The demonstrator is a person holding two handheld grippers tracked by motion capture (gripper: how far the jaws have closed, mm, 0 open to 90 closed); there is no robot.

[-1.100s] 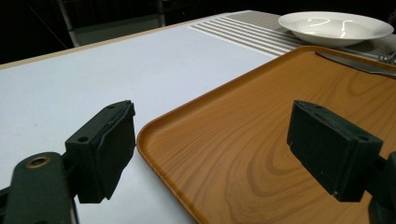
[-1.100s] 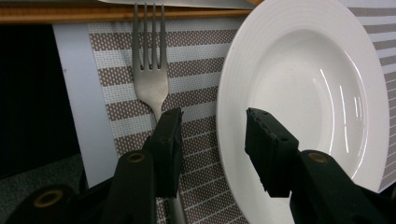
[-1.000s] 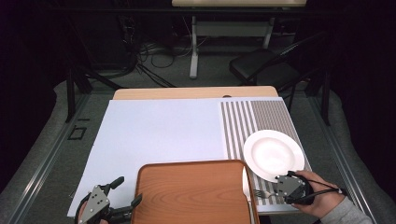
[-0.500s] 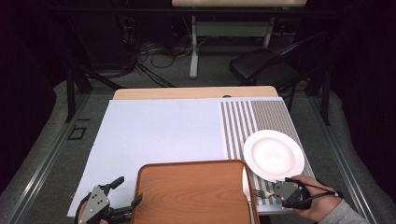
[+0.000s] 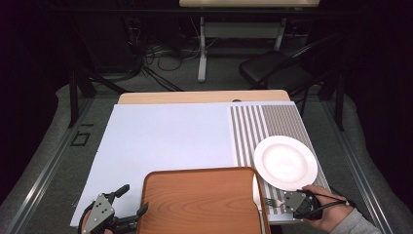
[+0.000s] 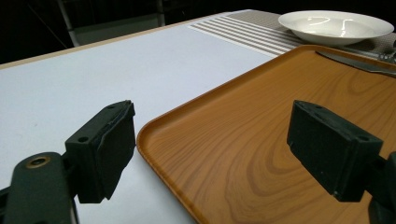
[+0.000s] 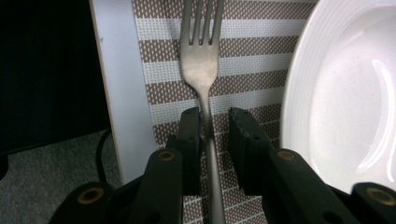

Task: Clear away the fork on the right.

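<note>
The right gripper (image 7: pixel 214 128) has just been closing its fingers (image 7: pixel 189 140) around the fork (image 7: pixel 201 70); 1 finger touches the handle, the other stands just clear. The fork lies on the striped mat (image 7: pixel 243 60) beside the white plate (image 7: pixel 345 93). The left gripper (image 6: pixel 210 149) hangs wide open over the wooden tray (image 6: pixel 261 130) edge on the worktop (image 5: pixel 165 141).

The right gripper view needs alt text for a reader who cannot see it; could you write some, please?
A metal fork lies on a brown-and-white striped placemat, its handle running between the two black jaws of the right gripper, which have just been closing; the left jaw touches the handle while a gap remains at the right one. A white plate sits to the right.
</note>
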